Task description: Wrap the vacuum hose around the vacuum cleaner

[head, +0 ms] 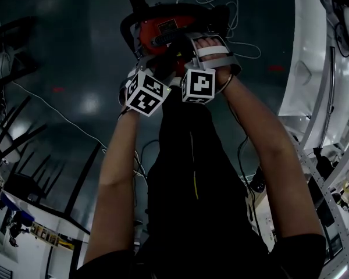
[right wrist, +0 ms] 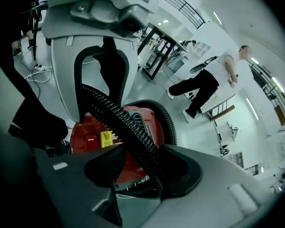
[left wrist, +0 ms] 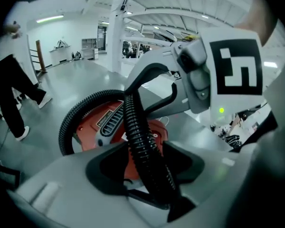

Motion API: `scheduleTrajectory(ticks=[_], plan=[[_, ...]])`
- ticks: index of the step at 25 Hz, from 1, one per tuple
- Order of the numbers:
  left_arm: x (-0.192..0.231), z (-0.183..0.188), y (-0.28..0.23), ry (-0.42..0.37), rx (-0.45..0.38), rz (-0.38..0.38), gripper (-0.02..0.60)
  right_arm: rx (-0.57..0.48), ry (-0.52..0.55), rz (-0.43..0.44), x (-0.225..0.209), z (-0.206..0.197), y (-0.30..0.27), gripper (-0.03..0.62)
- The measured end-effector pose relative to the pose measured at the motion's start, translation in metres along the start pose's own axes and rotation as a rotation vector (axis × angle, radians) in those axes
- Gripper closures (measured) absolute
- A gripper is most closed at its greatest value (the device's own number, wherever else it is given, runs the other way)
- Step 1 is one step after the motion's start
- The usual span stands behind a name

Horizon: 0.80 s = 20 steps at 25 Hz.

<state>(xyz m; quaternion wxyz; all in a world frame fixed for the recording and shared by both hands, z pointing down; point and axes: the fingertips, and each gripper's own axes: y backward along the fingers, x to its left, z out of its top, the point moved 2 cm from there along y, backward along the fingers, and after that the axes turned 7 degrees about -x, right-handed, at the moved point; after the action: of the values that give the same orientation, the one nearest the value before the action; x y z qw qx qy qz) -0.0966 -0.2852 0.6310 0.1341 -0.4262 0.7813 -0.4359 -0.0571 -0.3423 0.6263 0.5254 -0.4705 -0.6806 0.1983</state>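
Above the vacuum (left wrist: 90,127), left gripper (left wrist: 145,175) and right gripper (right wrist: 142,170) straddle the hose (left wrist: 135,127), jaws loosely apart (neither pinching), probably to guide it down. Beyond, its loop curves round the vacuum's far side.

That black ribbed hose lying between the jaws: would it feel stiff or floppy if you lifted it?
Probably floppy yet springy: the hose is corrugated and already bends in a loop round the red vacuum cleaner. The stretch through the jaws runs nearly straight, so it may try to uncoil when released. Its ribs should resist slipping lengthwise.
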Motion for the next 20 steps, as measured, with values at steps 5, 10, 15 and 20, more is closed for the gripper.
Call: scheduleTrajectory(ticks=[5, 10, 15, 20], plan=[[0.021, -0.004, 0.014, -0.037, -0.015, 0.082, 0.350, -0.035, -0.021, -0.015, -0.011, 0.020, -0.005, 0.372], [0.052, -0.007, 0.024, -0.017, -0.006, 0.148, 0.361, -0.019, -0.040, -0.011, -0.029, 0.039, -0.019, 0.372], [0.080, -0.018, 0.025, 0.038, 0.052, 0.194, 0.388, 0.031, -0.046, 0.022, -0.035, 0.050, -0.037, 0.370], [0.096, -0.036, 0.015, 0.042, 0.125, 0.185, 0.394, 0.085, -0.041, 0.072, -0.027, 0.056, -0.053, 0.362]])
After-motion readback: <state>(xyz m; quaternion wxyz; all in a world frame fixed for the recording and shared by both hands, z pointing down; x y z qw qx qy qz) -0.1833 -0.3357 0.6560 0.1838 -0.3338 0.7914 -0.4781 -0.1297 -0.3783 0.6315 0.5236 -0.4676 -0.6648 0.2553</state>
